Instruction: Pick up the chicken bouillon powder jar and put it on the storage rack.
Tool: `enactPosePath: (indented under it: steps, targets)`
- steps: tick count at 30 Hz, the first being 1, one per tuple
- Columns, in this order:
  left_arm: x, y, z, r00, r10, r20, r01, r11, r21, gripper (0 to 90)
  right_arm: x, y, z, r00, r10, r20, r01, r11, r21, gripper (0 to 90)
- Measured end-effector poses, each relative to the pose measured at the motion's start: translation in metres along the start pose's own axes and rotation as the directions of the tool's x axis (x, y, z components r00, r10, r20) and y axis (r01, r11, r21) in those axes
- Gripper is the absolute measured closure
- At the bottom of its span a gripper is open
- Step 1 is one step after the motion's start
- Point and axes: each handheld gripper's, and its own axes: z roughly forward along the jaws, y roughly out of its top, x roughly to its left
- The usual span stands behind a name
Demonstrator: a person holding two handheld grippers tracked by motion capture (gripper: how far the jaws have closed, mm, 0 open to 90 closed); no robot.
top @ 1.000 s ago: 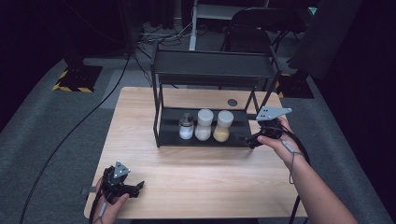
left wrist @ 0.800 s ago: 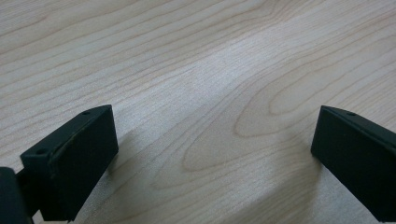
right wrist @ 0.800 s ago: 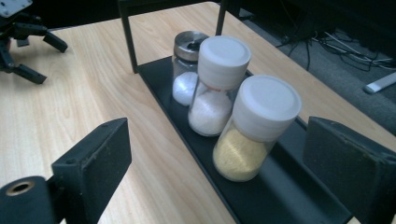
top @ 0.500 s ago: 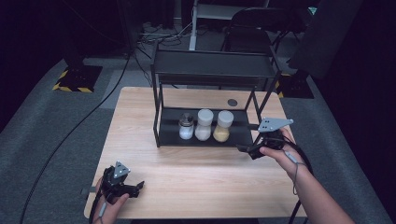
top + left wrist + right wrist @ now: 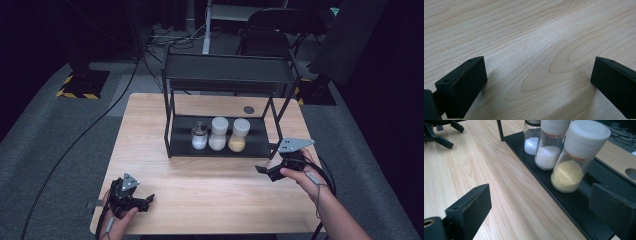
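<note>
Black rack [image 5: 220, 146] holds three jars [image 5: 218, 134] near the right claw [image 5: 264, 171].

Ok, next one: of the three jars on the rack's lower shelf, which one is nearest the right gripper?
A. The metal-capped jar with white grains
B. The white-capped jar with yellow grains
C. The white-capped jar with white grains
B: the yellow-grain jar stands at the row's right end, closest to the right gripper, and looms largest in the right gripper view.

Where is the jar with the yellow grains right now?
The yellow-grain jar stands rightmost of three on the rack's bottom shelf, beside a white-filled jar.
</note>
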Motion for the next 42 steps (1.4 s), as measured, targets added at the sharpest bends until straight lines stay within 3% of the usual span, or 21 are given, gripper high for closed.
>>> enactPosePath:
  steps: [10,17,34,42]
  targets:
    - [0.000,0.000,0.000,1.0000,0.000,0.000,0.000,1.0000,0.000,0.6,0.008,-0.019,0.010,0.9998,-0.003,0.020,0.002,0.9994,0.033,3.5]
    - [0.000,0.000,0.000,1.0000,0.000,0.000,0.000,1.0000,0.000,0.6,0.009,-0.037,0.019,0.9992,0.035,0.018,-0.036,0.9989,0.030,3.5]
    - [0.000,0.000,0.000,1.0000,0.000,-0.001,0.000,1.0000,0.000,0.6,0.011,-0.058,0.039,0.9989,0.046,0.004,-0.046,0.9968,0.065,3.5]
    - [0.000,0.000,0.000,1.0000,-0.001,-0.001,0.001,1.0000,0.000,0.6,0.018,-0.068,0.046,0.9972,0.070,0.027,-0.072,0.9938,0.085,3.5]
